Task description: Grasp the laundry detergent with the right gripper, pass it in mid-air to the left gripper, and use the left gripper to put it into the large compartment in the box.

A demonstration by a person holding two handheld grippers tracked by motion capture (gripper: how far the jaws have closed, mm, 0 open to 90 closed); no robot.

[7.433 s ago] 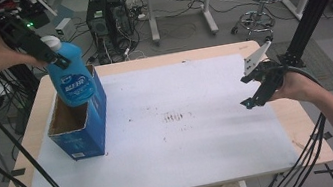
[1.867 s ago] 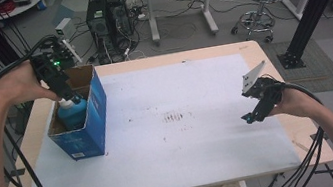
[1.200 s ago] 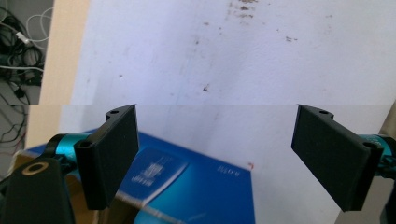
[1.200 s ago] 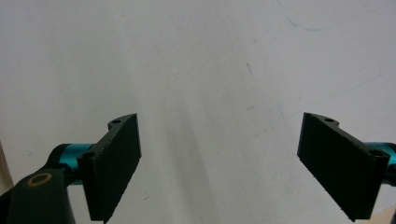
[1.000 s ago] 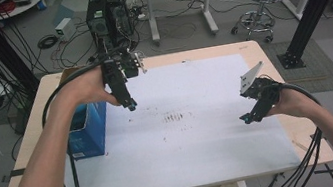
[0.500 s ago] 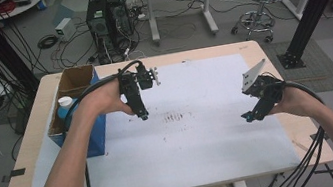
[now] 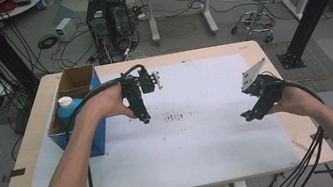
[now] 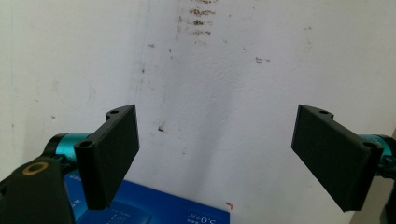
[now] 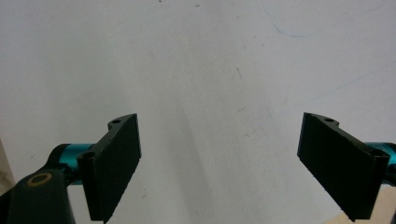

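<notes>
A blue bottle (image 7: 68, 109) with a white cap stands inside the open blue cardboard box (image 7: 94, 130) at the left edge of the table (image 7: 249, 50), its top just clear of the box's brown flaps. The left gripper (image 7: 145, 119) hangs over the white sheet (image 7: 203, 148) just right of the box, jaws spread wide with nothing between them; in the left gripper view its camera looks down on the stained paper (image 8: 196, 93) with a corner of the blue box (image 8: 154, 210) at the bottom. The right gripper (image 7: 247, 117) is held above the sheet near the table's right edge, well apart from the box, jaws likewise wide and empty over bare paper (image 9: 210, 70). Judged from the scene, the packing step looks complete, the bottle boxed and let go. A sensible next move would be to fold the box flaps shut or to rest both hands.
</notes>
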